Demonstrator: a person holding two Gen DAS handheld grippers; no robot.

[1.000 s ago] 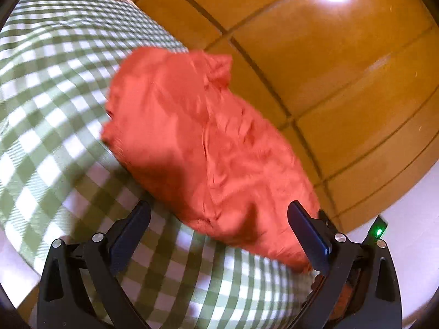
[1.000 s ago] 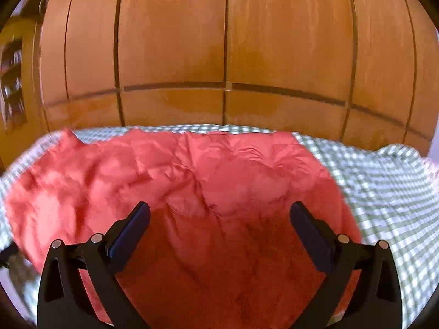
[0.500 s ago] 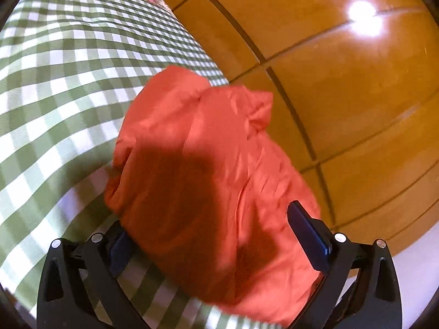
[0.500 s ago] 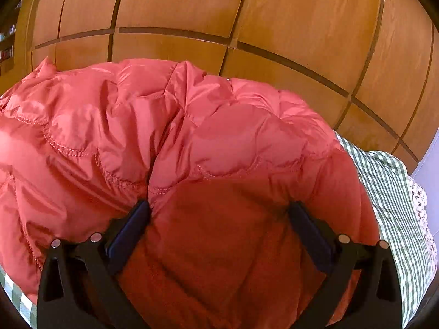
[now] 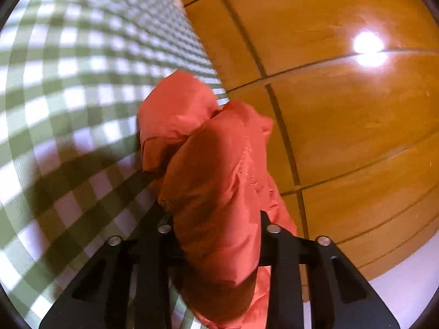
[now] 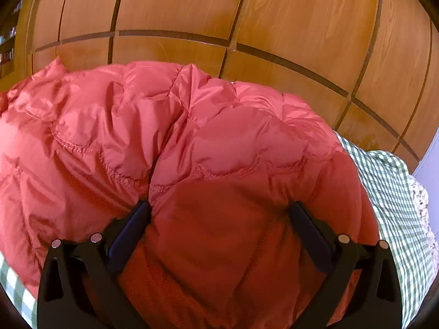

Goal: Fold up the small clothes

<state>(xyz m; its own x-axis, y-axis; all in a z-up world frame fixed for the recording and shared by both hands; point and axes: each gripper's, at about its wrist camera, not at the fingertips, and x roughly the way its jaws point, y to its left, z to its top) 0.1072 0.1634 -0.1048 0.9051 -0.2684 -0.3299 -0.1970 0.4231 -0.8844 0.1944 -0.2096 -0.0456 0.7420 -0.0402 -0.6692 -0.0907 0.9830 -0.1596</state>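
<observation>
Fabric this puffy is soft and light: the red quilted jacket bulges in stitched pillows, its shell glossy and, by the look of it, slippery, so I judge it will spring back and slide out of any shallow pinch. It lies bunched on the green-checked cloth of what may be a bed or a surface, I cannot tell which, beside wooden panels.

The left tongs have just been closing and now squeeze a thick roll of the jacket's edge between the jaws. The right tongs stand wide, the jacket swelling up between both fingers; they do not look clamped on it.

A stitched seam or hem, I reckon, gives the surest hold, since the padding there is thinnest. Both tongs would do best at 2 matching corners.
</observation>
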